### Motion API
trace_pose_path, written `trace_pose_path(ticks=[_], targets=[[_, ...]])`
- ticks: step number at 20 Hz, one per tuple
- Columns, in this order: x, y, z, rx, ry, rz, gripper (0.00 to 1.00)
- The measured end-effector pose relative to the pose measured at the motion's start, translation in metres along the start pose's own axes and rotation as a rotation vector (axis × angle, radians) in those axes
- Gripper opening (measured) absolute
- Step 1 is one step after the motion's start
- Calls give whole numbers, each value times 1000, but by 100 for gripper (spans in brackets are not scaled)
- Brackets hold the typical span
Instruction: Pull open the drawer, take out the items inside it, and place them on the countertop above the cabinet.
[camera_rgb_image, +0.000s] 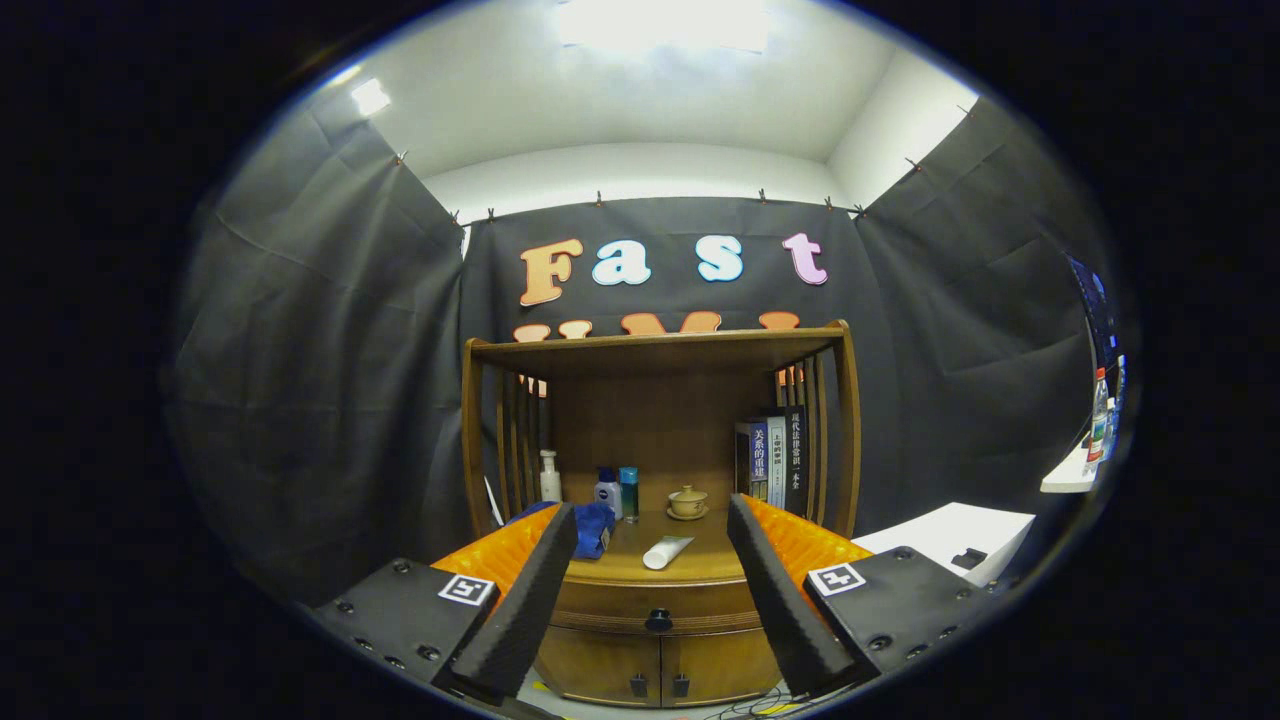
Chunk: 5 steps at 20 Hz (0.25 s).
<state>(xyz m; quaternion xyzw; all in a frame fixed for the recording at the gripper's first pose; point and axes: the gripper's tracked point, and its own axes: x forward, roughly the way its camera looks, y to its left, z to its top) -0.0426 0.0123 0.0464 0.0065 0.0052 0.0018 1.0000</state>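
**Drawer shut, its knob dead ahead between the spread fingers**

I had the cabinet (655, 520) square in front of me, a wooden unit with a slatted shelf frame above and two small doors below. Its counter (700, 565) lay beyond the fingers and between them, and the drawer (655, 600) sat just under that counter with its front flush to the cabinet face. From where I looked, the drawer was closed, so whatever lay inside it was hidden from me.

That scene would fit either a drawer yet to be pulled or one pushed back after emptying; things already lay on the counter and I could not tell where they had come from.

The relation that mattered was the knob (658, 620): it sat on the drawer front, centred between the two fingers and well beyond their tips, with the drawer's long axis running across my line of approach. A straight push forward would meet it.

The gripper (650, 665) was released, fingers spread wide, grasping nothing.

On the counter I made out a blue cloth (592, 528) just beyond the left finger, a white tube (666, 551) lying between the fingers, a small lidded cup (688, 501) further back, bottles (610, 490) to its left and books (775, 462) standing to its right. The cloth's near end was cut off by the left finger.
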Motion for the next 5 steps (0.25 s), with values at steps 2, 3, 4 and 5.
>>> trace_pose_path(ticks=[2, 3, 4, 5], targets=[[-1, 0, -3, 14, 4, 3, 98], [-1, -1, -3, 21, 6, 4, 98], [0, -3, -4, 25, 9, 2, 98], [0, -5, -5, 26, 12, -3, 98]])
